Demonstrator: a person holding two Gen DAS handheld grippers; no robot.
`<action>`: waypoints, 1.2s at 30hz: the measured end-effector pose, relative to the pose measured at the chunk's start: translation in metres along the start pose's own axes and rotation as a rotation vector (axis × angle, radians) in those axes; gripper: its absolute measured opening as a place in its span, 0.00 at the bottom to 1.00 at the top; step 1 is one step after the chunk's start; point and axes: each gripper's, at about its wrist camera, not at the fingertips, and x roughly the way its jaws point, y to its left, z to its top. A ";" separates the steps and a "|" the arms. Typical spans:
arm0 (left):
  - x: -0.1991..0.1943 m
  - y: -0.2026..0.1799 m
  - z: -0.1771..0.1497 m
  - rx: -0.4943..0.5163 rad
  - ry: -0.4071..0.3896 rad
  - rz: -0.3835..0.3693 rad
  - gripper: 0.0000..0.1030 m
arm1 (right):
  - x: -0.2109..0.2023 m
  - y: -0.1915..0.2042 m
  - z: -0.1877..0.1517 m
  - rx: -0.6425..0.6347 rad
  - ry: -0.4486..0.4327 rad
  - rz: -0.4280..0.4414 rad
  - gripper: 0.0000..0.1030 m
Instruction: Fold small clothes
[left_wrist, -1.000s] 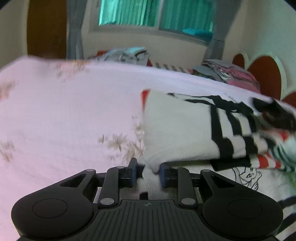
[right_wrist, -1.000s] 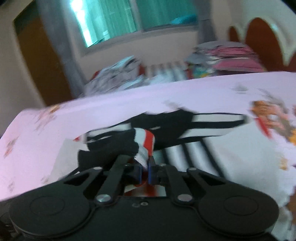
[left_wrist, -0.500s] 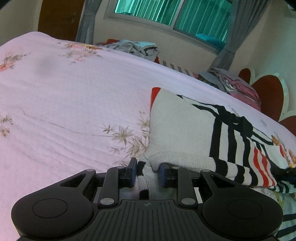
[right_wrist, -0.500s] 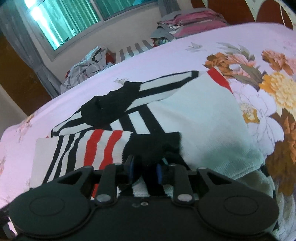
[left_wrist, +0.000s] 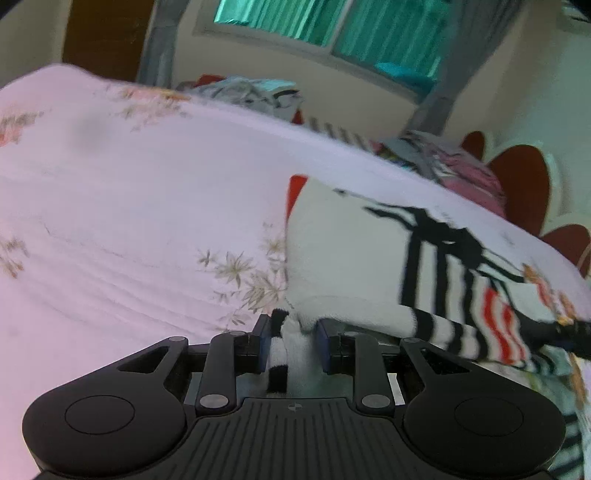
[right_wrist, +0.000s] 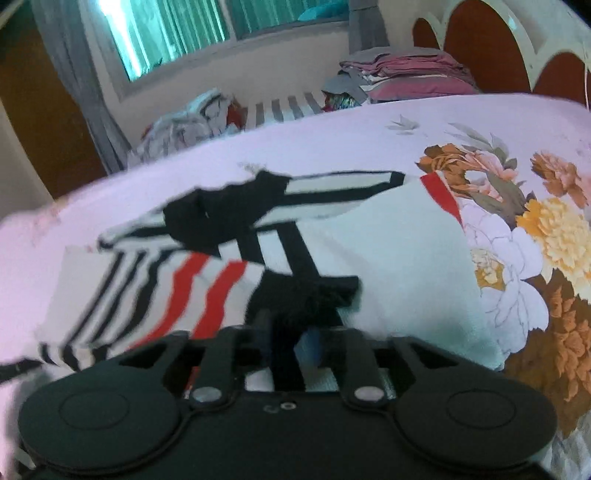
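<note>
A small white knit sweater with black and red stripes lies on the pink floral bedsheet. My left gripper is shut on a white and black striped edge of the sweater at its near left corner. In the right wrist view the sweater lies partly folded, with a striped sleeve laid across it. My right gripper is shut on the sleeve's black cuff, low over the white body.
A heap of loose clothes lies beyond the bed's far edge under the window. A stack of folded clothes sits at the far right by the red and white headboard. Large flower prints cover the sheet on the right.
The sleeve has been carried across and laid over the sweater's body. Both grippers stay shut on the fabric, and the views shifted slightly with motion blur.
</note>
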 end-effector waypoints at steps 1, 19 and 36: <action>-0.008 0.001 0.001 0.007 -0.005 -0.010 0.24 | -0.003 -0.003 0.001 0.009 -0.006 0.007 0.39; 0.082 -0.021 0.067 -0.056 0.042 -0.033 0.51 | 0.028 -0.018 0.009 0.095 0.025 -0.025 0.31; 0.124 -0.006 0.073 -0.097 -0.028 0.040 0.16 | 0.043 -0.004 0.009 -0.097 -0.026 -0.138 0.07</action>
